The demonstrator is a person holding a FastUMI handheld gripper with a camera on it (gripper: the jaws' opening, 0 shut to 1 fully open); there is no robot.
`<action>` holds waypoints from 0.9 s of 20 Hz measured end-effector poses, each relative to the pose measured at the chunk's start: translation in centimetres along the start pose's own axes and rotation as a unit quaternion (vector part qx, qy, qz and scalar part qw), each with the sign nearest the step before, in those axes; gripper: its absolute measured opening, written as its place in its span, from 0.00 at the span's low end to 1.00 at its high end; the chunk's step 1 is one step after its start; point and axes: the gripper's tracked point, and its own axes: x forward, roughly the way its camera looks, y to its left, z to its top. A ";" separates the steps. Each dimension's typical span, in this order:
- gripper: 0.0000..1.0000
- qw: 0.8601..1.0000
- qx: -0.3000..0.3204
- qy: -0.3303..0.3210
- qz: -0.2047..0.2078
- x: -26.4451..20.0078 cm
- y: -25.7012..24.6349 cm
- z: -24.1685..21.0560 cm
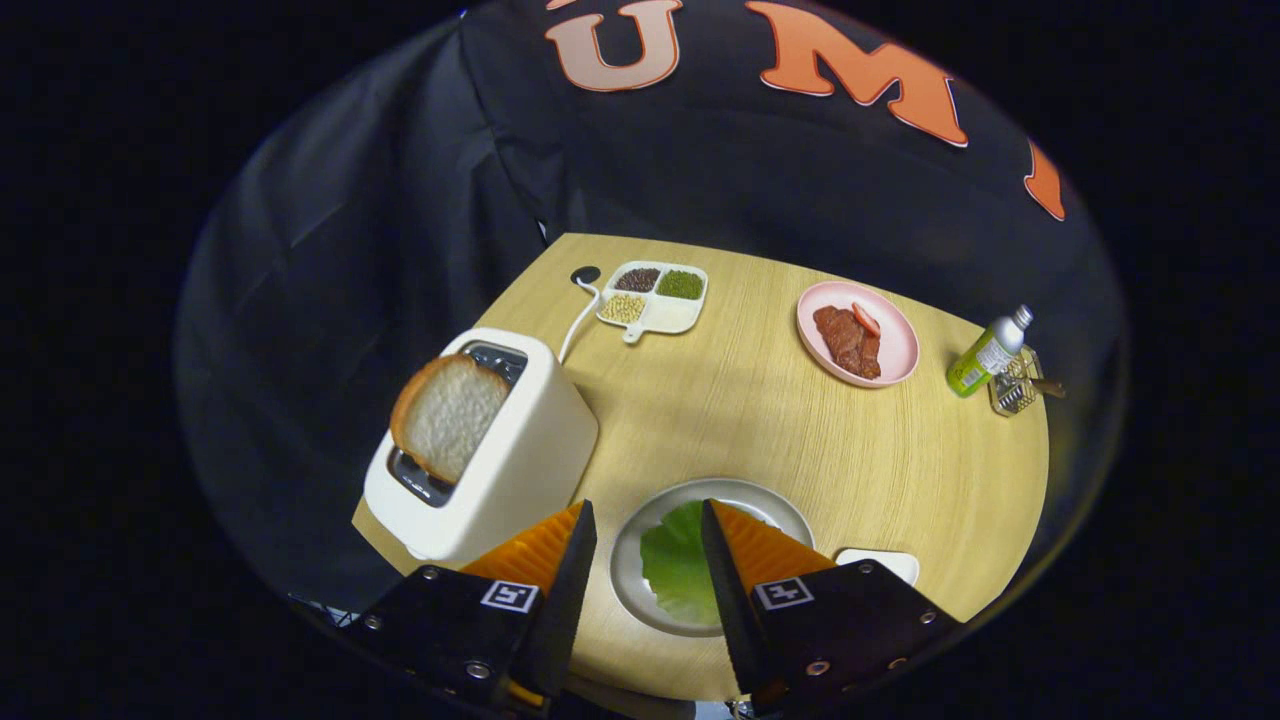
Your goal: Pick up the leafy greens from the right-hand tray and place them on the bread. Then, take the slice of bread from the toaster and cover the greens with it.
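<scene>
Pale wood grain runs across the round table (760, 420), and the gripper (648, 520) hangs above its near edge, low in the frame, with its 2 fingers spread apart and pinching nothing. In the gap between them sits a grey plate (640, 545) with the leafy greens (680, 565) lying on it; the right finger cuts off the leaf's right side, and whether bread lies beneath the leaf is impossible to tell. Left of centre, the cream toaster (500, 470) stands with 1 slice of bread (445, 415) poking up out of its near slot, tilted toward the left. A white cord (580, 318) snakes from behind the toaster to a dark plug at the table's far edge.

Upper centre, a white divided tray (670, 318) holds 3 little piles, dark brown, green and pale yellow, with 1 compartment bare. To its right, a pink plate (890, 345) carries reddish-brown meat slices (845, 340). At the far right, a green bottle (985, 355) with a silver cap leans on a small wire rack (1015, 385); its label is too small to read. Just right of the right finger, a white dish (885, 562) peeks out, mostly hidden. Each finger base carries a square black-and-white marker, no readable writing.
</scene>
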 end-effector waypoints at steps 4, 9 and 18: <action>0.68 0.999 -0.012 -0.010 0.032 -1.1 5.3 3.8; 0.84 0.999 -0.021 0.003 0.048 0.7 11.3 5.4; 0.77 0.996 -0.015 0.085 -0.019 6.1 12.5 5.0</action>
